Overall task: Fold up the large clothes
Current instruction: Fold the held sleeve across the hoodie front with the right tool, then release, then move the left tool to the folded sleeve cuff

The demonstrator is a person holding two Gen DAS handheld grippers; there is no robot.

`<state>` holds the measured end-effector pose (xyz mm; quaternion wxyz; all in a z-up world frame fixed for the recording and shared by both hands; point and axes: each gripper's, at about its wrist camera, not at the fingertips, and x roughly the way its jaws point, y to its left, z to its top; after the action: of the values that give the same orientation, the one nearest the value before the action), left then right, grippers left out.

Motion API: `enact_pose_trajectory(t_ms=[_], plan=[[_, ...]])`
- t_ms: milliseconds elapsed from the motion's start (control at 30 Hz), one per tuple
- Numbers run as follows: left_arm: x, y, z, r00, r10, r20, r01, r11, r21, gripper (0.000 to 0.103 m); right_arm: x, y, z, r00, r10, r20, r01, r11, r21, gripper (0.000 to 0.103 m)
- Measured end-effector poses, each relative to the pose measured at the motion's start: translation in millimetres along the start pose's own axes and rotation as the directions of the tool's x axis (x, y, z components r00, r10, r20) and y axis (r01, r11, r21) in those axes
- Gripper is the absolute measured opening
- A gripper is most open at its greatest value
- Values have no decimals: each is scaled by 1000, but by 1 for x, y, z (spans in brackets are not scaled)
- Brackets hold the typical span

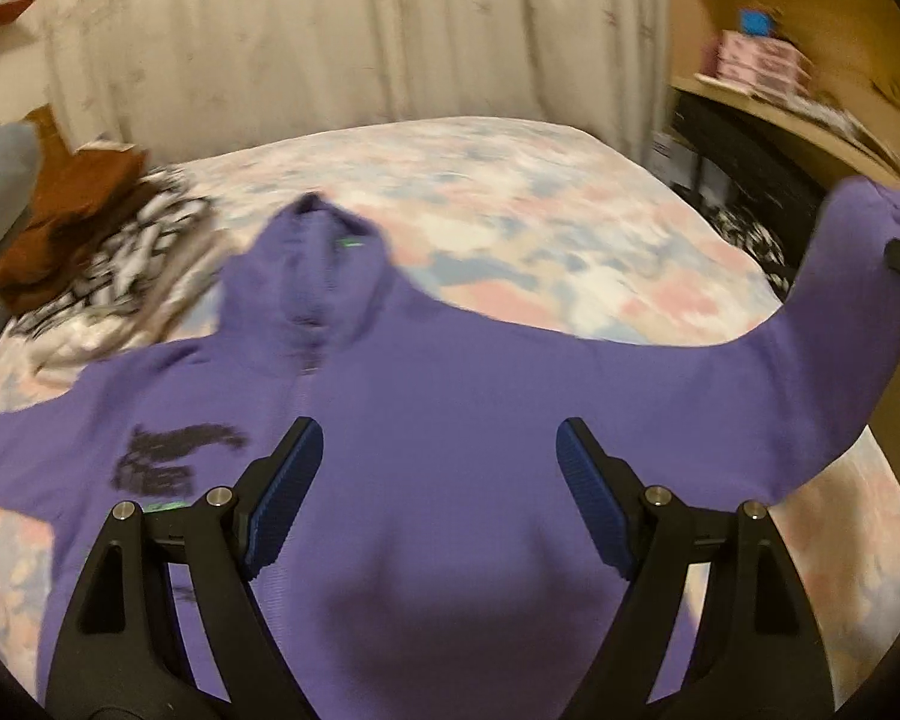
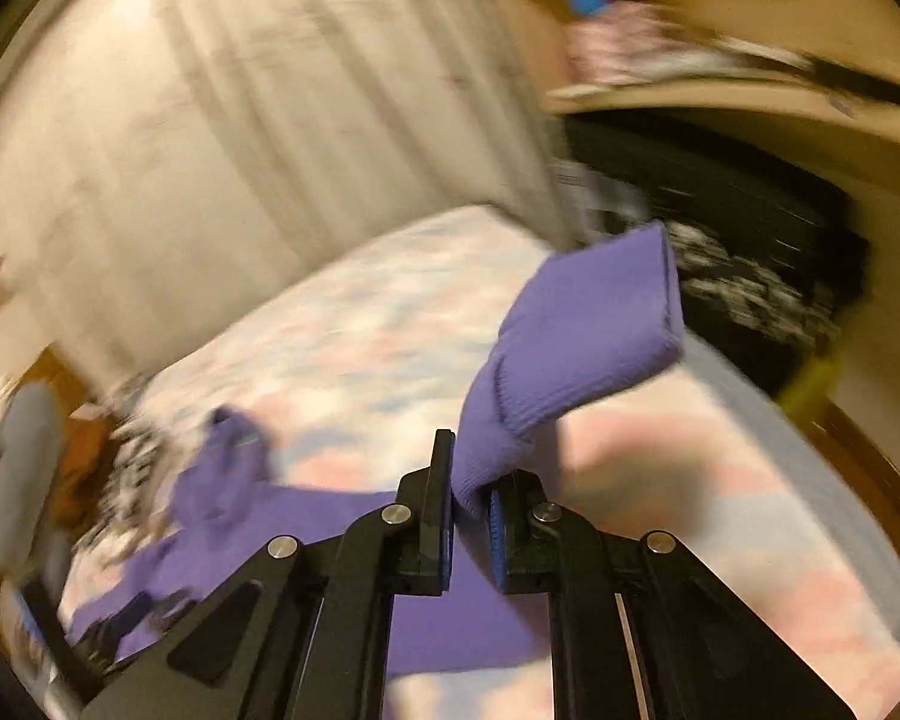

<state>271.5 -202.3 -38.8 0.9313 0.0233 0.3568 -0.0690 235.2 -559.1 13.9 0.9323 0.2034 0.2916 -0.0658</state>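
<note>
Purple hoodie, just one, lies on the bed. Left tongs gape wide above it; right tongs pinch its sleeve cuff, lifted at two o'clock.

Hoodie on bed

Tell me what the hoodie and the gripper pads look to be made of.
Hoodie: soft matte purple knit, likely cotton fleece; its cuff shows fine ribbing and bends limply from the right gripper. Pads: blue, ridged, probably rubber or soft plastic, on black hard-plastic fingers.
</note>
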Motion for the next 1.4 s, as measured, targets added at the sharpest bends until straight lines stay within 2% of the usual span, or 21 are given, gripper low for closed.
enact_pose_trajectory(t_ms=[133,233,300,400,467,533,567,600,633,667,700,767,867,1067,1200,1300,1367,1400], plan=[[-10,69,-11,999,31,-28,-33,996,-77,79,20,95,-26,989,118,-88,-127,985,-116,9],[-9,107,-25,998,29,-57,-35,994,-104,79,51,149,-68,974,124,-188,-161,967,-196,9],[-4,132,-38,996,20,-82,-30,992,-125,79,71,177,-103,957,112,-267,-174,960,-219,10],[6,150,-52,991,-42,-124,23,988,-153,79,109,207,-159,936,33,-352,-148,941,-305,10],[13,154,-59,985,-94,-143,69,983,-167,79,131,220,-193,911,-28,-412,-131,927,-353,11],[18,154,-64,978,-143,-153,114,977,-180,79,141,215,-223,899,-57,-434,-124,918,-377,17],[20,153,-65,968,-189,-162,156,968,-196,79,141,212,-232,901,-68,-429,-119,911,-394,20],[22,150,-66,960,-226,-168,188,959,-211,79,140,213,-240,903,-69,-423,-122,904,-409,39],[25,149,-66,946,-275,-173,232,944,-233,79,138,211,-244,903,-57,-425,-135,902,-409,65],[27,150,-67,933,-316,-173,268,930,-253,79,134,211,-246,906,-49,-420,-141,902,-408,74],[29,147,-66,923,-344,-173,292,918,-269,79,127,209,-247,917,-51,-395,-132,897,-422,80],[32,146,-65,900,-405,-162,346,889,-301,79,108,204,-243,933,-50,-355,-129,877,-463,80],[38,139,-63,877,-453,-160,389,865,-315,79,71,203,-241,946,-42,-321,-127,864,-488,80],[67,117,-67,851,-474,-226,405,867,-290,78,26,174,-233,947,31,-320,-161,908,-388,80],[87,101,-69,838,-479,-263,409,869,-278,69,14,149,-238,937,68,-341,-178,937,-301,80],[104,91,-71,828,-481,-287,406,868,-285,58,17,138,-243,935,75,-348,-178,945,-275,80],[117,83,-73,834,-461,-304,386,880,-275,27,18,132,-244,931,80,-355,-179,950,-256,79],[121,80,-73,835,-448,-318,374,888,-269,20,20,131,-244,931,82,-357,-180,951,-251,79]])
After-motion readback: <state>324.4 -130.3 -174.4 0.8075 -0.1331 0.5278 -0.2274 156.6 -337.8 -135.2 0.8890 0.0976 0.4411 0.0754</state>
